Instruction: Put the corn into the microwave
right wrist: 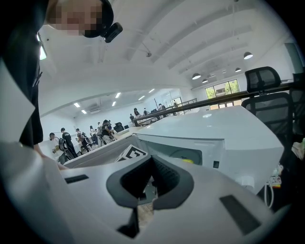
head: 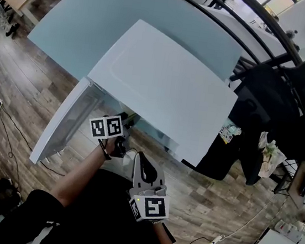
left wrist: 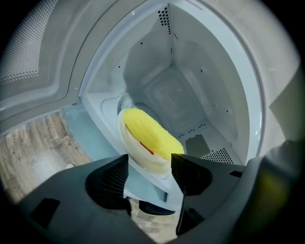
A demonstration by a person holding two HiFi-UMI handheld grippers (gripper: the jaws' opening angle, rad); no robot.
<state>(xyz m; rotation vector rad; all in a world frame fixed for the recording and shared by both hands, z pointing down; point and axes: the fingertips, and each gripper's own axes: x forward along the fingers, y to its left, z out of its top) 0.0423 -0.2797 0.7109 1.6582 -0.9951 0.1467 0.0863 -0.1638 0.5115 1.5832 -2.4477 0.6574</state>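
left gripper [left wrist: 150, 167] jaws opening, dish [left wrist: 136, 155] rim loose between them; right gripper [right wrist: 150, 186] closed, empty. corn [left wrist: 151, 135] sits at microwave's [left wrist: 190, 90] near lip: a careless withdrawal could drag it out.

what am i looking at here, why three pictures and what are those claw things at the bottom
A person holds a pair of tongs in each hand; each carries a camera, and a third sits on the head. The head view looks down on a white microwave, its door swung open. The left gripper view looks inside: a yellow corn lies on a white plate near the front. The left tongs are opening, the plate's rim just past them, ungripped. The right tongs are shut and hold nothing.
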